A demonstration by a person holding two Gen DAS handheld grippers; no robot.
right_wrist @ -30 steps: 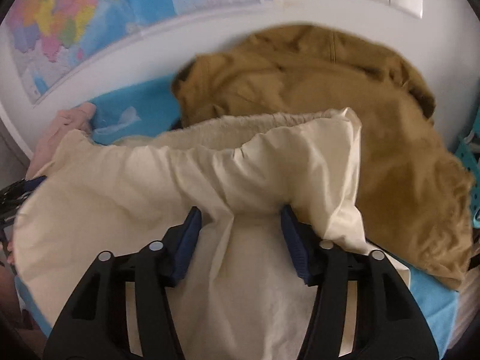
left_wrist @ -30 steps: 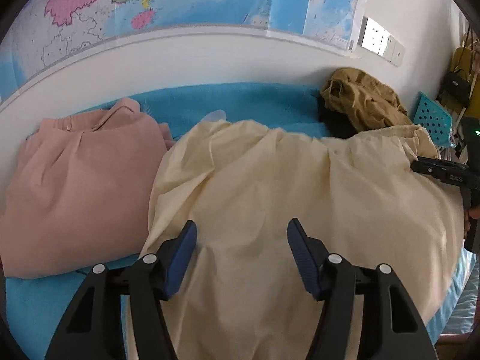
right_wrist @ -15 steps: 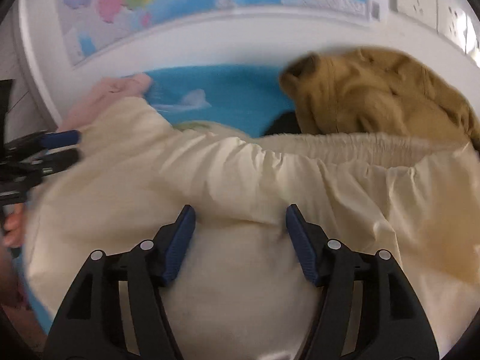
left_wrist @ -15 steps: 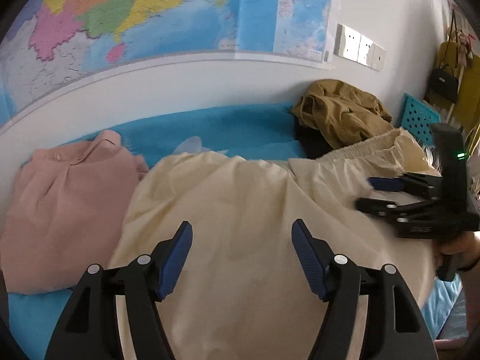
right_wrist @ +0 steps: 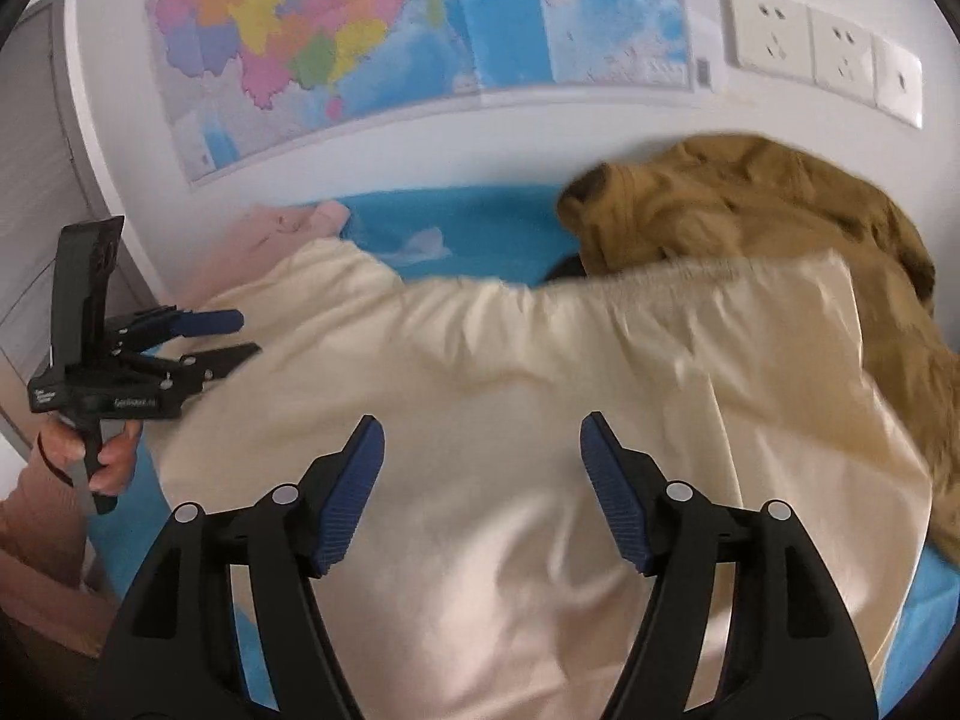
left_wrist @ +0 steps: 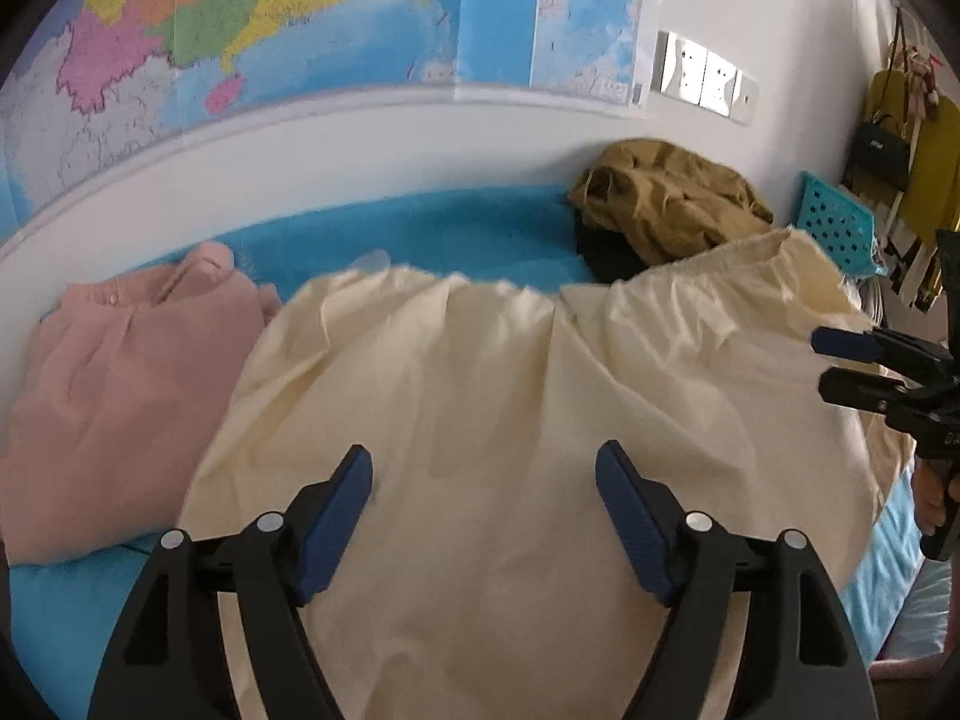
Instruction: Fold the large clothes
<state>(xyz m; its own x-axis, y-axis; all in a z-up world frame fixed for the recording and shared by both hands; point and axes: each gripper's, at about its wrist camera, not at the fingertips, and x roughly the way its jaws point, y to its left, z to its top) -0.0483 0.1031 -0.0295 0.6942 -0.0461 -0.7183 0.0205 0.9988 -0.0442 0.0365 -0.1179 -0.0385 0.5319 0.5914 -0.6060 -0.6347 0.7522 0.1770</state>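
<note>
Left gripper (left_wrist: pixel 483 471): blue-padded jaws opening, nothing clamped, poised above the near part of the cream fabric garment (left_wrist: pixel 510 396). Right gripper (right_wrist: pixel 480 450): jaws likewise opening and empty, over the same garment's right portion. The garment lies spread across the blue bed cover (left_wrist: pixel 420 228), gathered edge toward the wall. A folded pink garment (left_wrist: pixel 114 384) lies just beside it on the left. A crumpled mustard-brown garment (right_wrist: pixel 750 204) lies at its far right, partly under it. A coloured wall map (left_wrist: pixel 330 18) hangs above.
</note>
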